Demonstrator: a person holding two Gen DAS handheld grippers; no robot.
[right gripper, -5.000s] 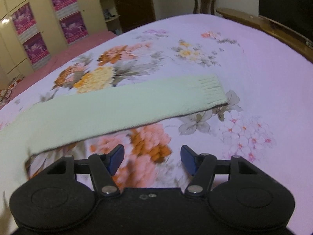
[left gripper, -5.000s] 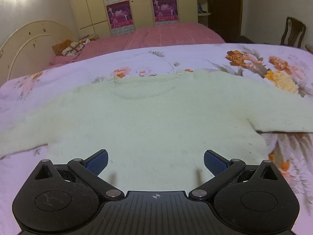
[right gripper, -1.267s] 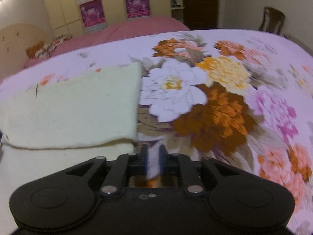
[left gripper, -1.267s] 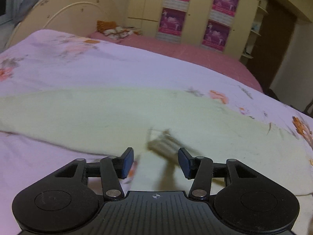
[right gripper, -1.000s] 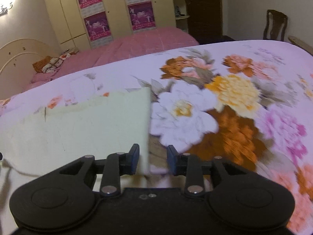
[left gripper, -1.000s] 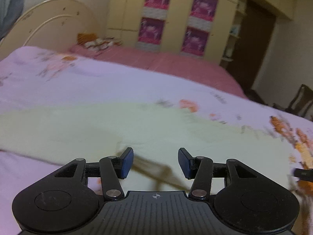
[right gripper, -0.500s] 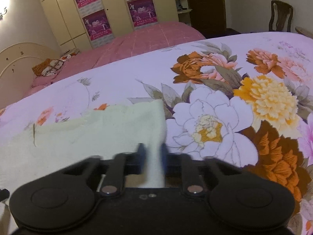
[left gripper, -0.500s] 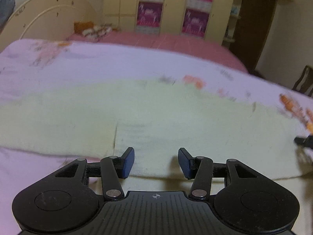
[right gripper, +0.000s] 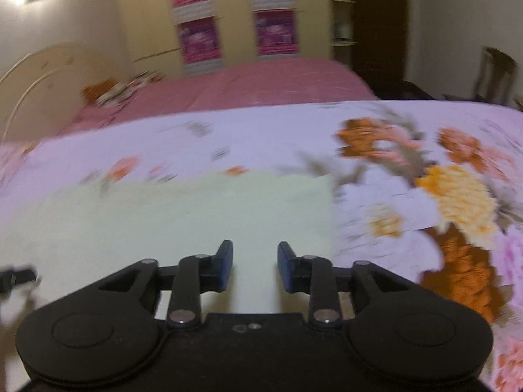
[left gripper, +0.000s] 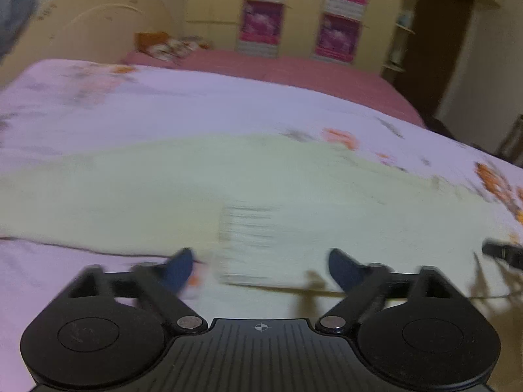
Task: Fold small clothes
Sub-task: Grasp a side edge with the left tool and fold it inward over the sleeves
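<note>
A pale cream knitted sweater (left gripper: 228,183) lies flat on the floral bedspread (left gripper: 163,107). Its right sleeve is folded across the body, and the ribbed cuff (left gripper: 251,228) lies just ahead of my left gripper (left gripper: 260,266). The left gripper is open wide and empty, low over the sweater's near part. My right gripper (right gripper: 255,266) is open and empty above the sweater (right gripper: 183,215), near its folded right edge (right gripper: 330,212). The right gripper's tip also shows in the left wrist view (left gripper: 503,253). Both views are motion-blurred.
The bedspread with large orange and yellow flowers (right gripper: 457,196) extends to the right. Behind lie a pink bed (right gripper: 261,85), a cream headboard (left gripper: 98,29), wardrobes with pink posters (left gripper: 300,9) and a wooden chair (right gripper: 497,72).
The right gripper let go of the sleeve fold and opened. The left gripper opened wider. Both views shifted; the sleeve cuff now lies in front of the left gripper.
</note>
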